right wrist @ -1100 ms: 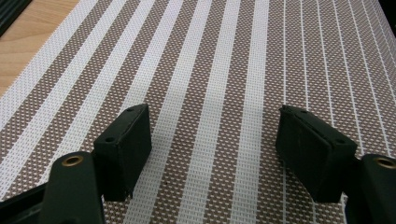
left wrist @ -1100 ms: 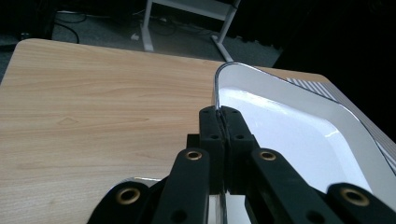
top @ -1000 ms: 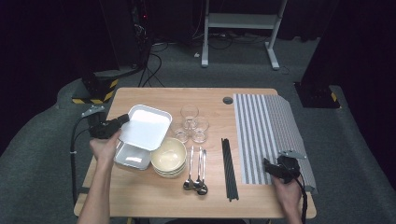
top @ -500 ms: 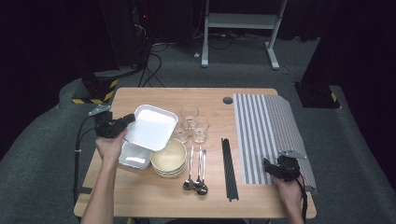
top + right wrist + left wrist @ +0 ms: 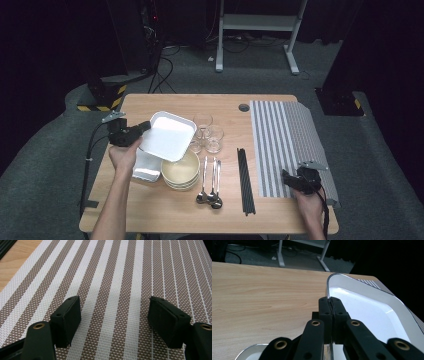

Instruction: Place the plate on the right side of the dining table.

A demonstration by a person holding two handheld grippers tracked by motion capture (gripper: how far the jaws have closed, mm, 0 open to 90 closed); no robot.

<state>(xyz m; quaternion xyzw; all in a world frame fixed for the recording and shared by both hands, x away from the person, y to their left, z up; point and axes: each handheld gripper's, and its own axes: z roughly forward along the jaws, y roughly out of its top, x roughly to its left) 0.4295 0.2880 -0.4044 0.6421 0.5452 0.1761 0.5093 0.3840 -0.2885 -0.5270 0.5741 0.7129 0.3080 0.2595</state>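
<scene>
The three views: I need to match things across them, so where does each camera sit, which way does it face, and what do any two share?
High view: above the person's side, looking forward and down on the wooden table; both forearms enter from below.
Left gripper view: rides the left gripper, looking along its jaws, clamped on the white tray rim.
Right gripper view: rides the right gripper, looking down between open jaws at the striped placemat.
Shared: high and left gripper views both show the tray; high and right gripper views both show the placemat.

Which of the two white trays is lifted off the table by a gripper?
The upper white tray, tilted, its rim pinched by the left gripper. The other tray lies flat beneath it, beside the bowls.
</scene>
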